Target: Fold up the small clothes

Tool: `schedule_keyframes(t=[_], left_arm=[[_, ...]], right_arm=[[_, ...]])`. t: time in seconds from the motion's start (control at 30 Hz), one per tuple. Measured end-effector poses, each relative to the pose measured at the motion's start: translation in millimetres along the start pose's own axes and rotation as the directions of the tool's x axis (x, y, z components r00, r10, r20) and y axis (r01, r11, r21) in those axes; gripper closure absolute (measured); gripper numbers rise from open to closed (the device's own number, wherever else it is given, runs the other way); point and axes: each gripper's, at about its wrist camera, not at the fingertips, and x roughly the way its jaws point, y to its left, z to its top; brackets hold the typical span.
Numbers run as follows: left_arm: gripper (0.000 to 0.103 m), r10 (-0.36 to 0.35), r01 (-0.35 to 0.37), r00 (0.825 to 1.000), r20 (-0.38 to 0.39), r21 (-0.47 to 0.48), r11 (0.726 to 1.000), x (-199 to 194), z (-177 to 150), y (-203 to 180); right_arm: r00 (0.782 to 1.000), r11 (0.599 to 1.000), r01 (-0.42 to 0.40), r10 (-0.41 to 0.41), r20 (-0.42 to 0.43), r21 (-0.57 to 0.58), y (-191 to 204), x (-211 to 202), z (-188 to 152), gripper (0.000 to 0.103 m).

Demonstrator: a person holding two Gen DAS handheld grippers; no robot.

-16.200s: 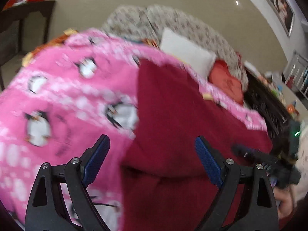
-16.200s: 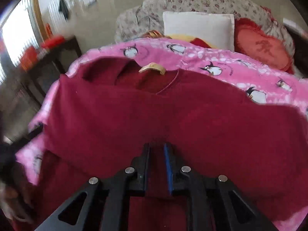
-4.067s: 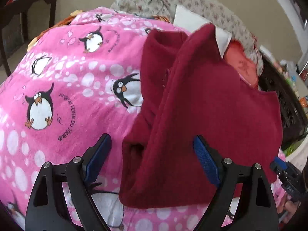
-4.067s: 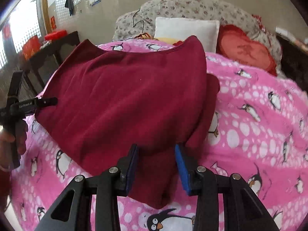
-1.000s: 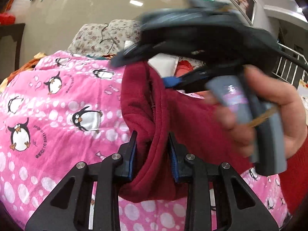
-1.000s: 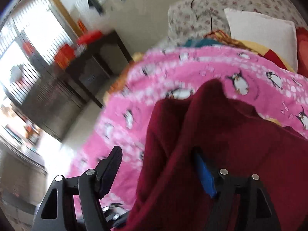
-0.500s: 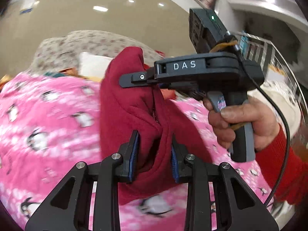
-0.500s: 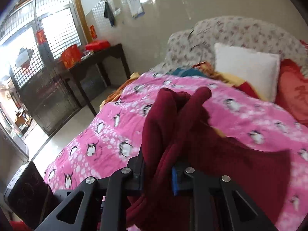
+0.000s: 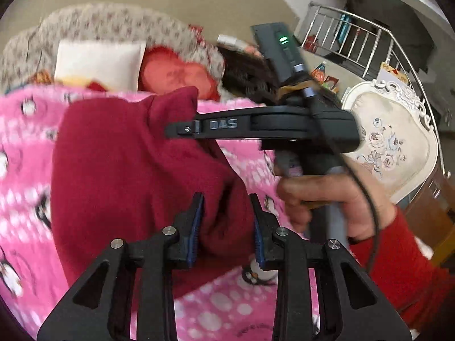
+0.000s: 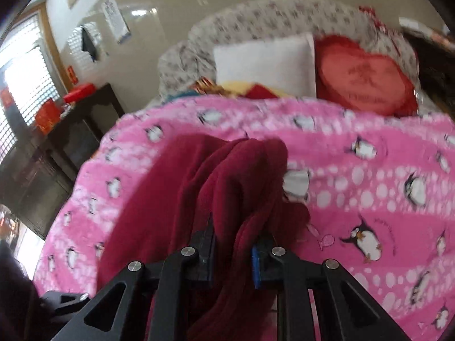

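Observation:
A dark red fleece garment (image 9: 128, 176) hangs bunched above the pink penguin blanket (image 9: 227, 304). My left gripper (image 9: 226, 224) is shut on a thick fold at its lower edge. The right gripper (image 9: 182, 128), held in a hand, reaches in from the right and pinches the garment's top corner. In the right wrist view the garment (image 10: 227, 176) drapes forward from my right gripper (image 10: 231, 244), which is shut on a bunched fold of it, with the pink blanket (image 10: 369, 199) below.
A white pillow (image 10: 267, 62) and a red heart cushion (image 10: 364, 76) lie at the bed's head against a floral headboard (image 10: 270, 17). A dark side table (image 10: 79, 125) stands at left. An ornate white chair (image 9: 392, 145) stands at right, with a stair railing (image 9: 355, 37) behind it.
Both grippers have swung to the right with the garment still pinched. The cloth now hangs lower and nearer the blanket, and the right gripper sits farther right in the left wrist view.

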Motion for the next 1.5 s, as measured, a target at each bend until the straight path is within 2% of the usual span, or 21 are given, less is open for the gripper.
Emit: schedule_keyframes(t=[0.1,0.17,0.23,0.33,0.43,0.5,0.53,0.57,0.63,0.67,0.7,0.87,0.97,1.07,1.13,1.2,1.23,1.27,1.3,1.4,1.5], left_arm=[[0.066,0.041,-0.041,0.999,0.007,0.054,0.998,-26,-5,-10],[0.048,0.062,-0.063,0.998,0.016,0.081,0.995,-45,-8,-12],[0.042,0.113,-0.117,0.992,0.051,0.100,0.988,-62,-13,-10],[0.042,0.182,-0.190,0.980,0.080,0.119,0.974,-80,-19,0],[0.042,0.273,-0.279,0.959,0.075,0.085,0.957,-79,-26,16],[0.042,0.293,-0.295,0.955,0.049,0.054,0.954,-68,-30,26],[0.042,0.289,-0.291,0.957,0.034,0.042,0.956,-61,-32,30],[0.042,0.289,-0.290,0.957,0.015,0.034,0.957,-53,-35,34],[0.042,0.291,-0.290,0.957,-0.015,0.029,0.956,-39,-38,38],[0.042,0.290,-0.290,0.957,-0.024,0.030,0.957,-33,-41,39],[0.042,0.294,-0.293,0.955,-0.028,0.034,0.955,-28,-43,38],[0.042,0.319,-0.315,0.947,-0.040,0.088,0.945,-23,-51,32],[0.042,0.313,-0.306,0.948,-0.058,0.099,0.947,-33,-53,33],[0.042,0.338,-0.329,0.939,-0.070,0.113,0.937,-38,-58,38],[0.042,0.339,-0.331,0.936,-0.090,0.092,0.939,-38,-61,45],[0.042,0.337,-0.334,0.935,-0.110,0.046,0.942,-38,-65,51],[0.042,0.334,-0.334,0.935,-0.114,0.022,0.942,-41,-66,54],[0.042,0.332,-0.333,0.937,-0.113,0.007,0.943,-43,-67,55],[0.042,0.330,-0.333,0.938,-0.107,-0.004,0.943,-47,-67,54],[0.042,0.329,-0.331,0.941,-0.076,-0.016,0.944,-62,-66,51],[0.041,0.307,-0.309,0.951,-0.043,-0.039,0.950,-72,-60,49]], right_arm=[[0.998,0.997,-0.060,0.060,0.009,0.052,-12,-2,4,0.083],[0.997,0.995,-0.077,0.076,0.011,0.067,-14,-11,2,0.079],[0.994,0.992,-0.104,0.103,0.031,0.067,-10,-23,-1,0.074],[0.991,0.990,-0.122,0.118,0.059,0.072,-8,-31,-1,0.061],[0.989,0.983,-0.142,0.135,0.067,0.120,-10,-24,5,0.061],[0.981,0.974,-0.185,0.175,0.085,0.128,-10,-19,10,0.061],[0.985,0.981,-0.159,0.150,0.085,0.110,-6,-15,13,0.063],[0.992,0.991,-0.107,0.101,0.082,0.080,-2,-13,16,0.073],[0.997,0.999,0.038,-0.037,0.070,-0.008,7,-7,20,0.075],[0.988,0.987,0.146,-0.143,0.057,-0.066,11,-1,19,0.076],[0.985,0.982,0.171,-0.168,0.043,-0.079,10,2,17,0.076],[0.998,0.997,-0.023,0.018,0.066,0.075,-11,-41,-2,0.075],[0.986,0.991,-0.132,0.130,0.105,0.016,8,-88,-27,0.066],[0.972,0.975,-0.215,0.220,0.078,-0.064,37,-112,-53,0.058],[0.956,0.954,-0.288,0.291,0.023,-0.087,53,-109,-69,0.058],[0.954,0.951,-0.298,0.296,-0.033,-0.085,64,-91,-84,0.058],[0.967,0.963,-0.254,0.250,-0.055,-0.093,65,-81,-90,0.066],[0.982,0.976,-0.187,0.182,-0.054,-0.108,64,-73,-97,0.083],[0.985,0.979,-0.170,0.167,-0.042,-0.110,62,-72,-101,0.087],[0.970,0.970,-0.243,0.243,0.008,0.006,36,-78,-120,0.091],[0.984,0.982,-0.174,0.176,-0.032,0.071,12,-61,-133,0.091]])
